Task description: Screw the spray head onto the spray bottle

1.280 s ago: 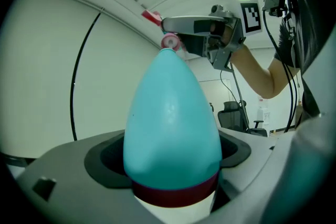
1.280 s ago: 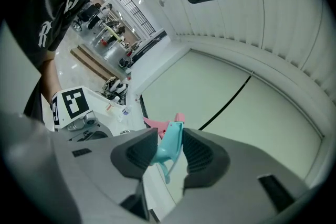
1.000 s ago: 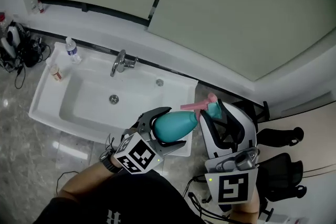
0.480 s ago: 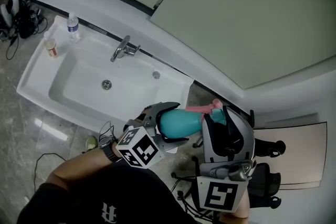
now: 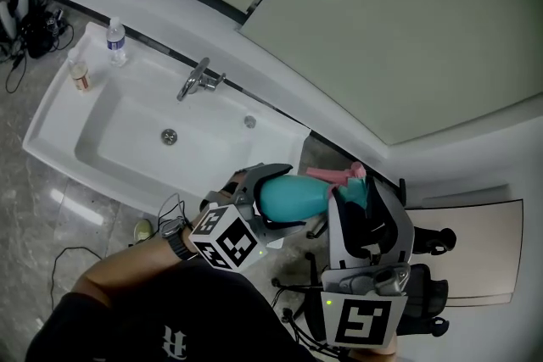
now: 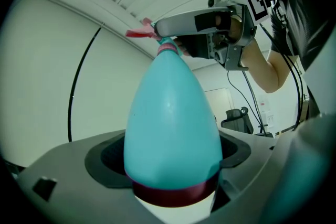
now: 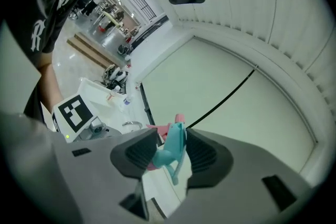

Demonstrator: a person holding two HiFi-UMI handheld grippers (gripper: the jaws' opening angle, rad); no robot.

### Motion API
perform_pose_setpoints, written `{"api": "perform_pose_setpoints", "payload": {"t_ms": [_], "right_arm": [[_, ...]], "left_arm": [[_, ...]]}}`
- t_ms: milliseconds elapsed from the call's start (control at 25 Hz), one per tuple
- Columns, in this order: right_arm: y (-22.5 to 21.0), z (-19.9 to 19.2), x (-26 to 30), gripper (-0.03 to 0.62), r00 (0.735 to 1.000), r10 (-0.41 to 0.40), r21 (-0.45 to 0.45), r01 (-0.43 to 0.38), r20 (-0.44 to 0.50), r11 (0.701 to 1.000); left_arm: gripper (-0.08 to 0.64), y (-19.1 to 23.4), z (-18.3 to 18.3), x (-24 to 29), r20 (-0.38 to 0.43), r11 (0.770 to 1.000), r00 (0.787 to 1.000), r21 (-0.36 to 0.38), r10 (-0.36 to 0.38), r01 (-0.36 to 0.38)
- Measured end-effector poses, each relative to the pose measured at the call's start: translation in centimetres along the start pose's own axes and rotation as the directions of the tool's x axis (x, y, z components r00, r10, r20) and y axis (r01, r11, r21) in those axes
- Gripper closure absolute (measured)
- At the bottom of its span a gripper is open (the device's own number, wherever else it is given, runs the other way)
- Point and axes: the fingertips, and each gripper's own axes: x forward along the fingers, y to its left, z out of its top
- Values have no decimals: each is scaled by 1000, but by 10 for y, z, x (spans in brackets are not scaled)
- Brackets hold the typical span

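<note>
A teal spray bottle (image 5: 299, 196) lies nearly level in front of me, and my left gripper (image 5: 270, 201) is shut on its wide lower body. In the left gripper view the bottle (image 6: 173, 128) fills the space between the jaws, with a dark red band (image 6: 176, 194) near its base. The teal and pink spray head (image 5: 346, 179) sits at the bottle's neck. My right gripper (image 5: 358, 192) is shut on the spray head (image 7: 174, 150). The pink nozzle (image 7: 157, 131) sticks out to the left past the pads. The joint at the neck is partly hidden.
A white sink (image 5: 51, 148) with a chrome tap (image 5: 199, 80) stands at the left. A water bottle (image 5: 116, 42) and a small jar (image 5: 79, 76) rest on its rim. Cables (image 5: 25, 21) lie at far left; a black chair (image 5: 428, 301) is at right.
The head view has swung, so the sink now sits higher and further left. Both grippers keep their holds, and the bottle and spray head stay together.
</note>
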Motion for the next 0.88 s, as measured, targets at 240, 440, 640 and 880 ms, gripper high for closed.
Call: {"api": "perform_pose_setpoints", "payload": {"t_ms": [240, 440, 640, 880], "right_arm": [[-2, 10, -5, 437, 993, 99, 85, -104, 66, 991], [-7, 17, -8, 437, 983, 142, 125, -157, 115, 980], [-12, 17, -15, 437, 969, 173, 215, -210, 177, 954], [-19, 15, -24, 437, 938, 224, 346, -310, 266, 886]], "left_arm": [[121, 0, 7, -4, 20, 1000, 1000, 10, -14, 14], [121, 2, 11, -6, 24, 999, 1000, 29, -16, 15], [121, 0, 10, -5, 35, 999, 999, 34, -24, 23], [121, 0, 14, -6, 51, 999, 998, 37, -36, 34]]}}
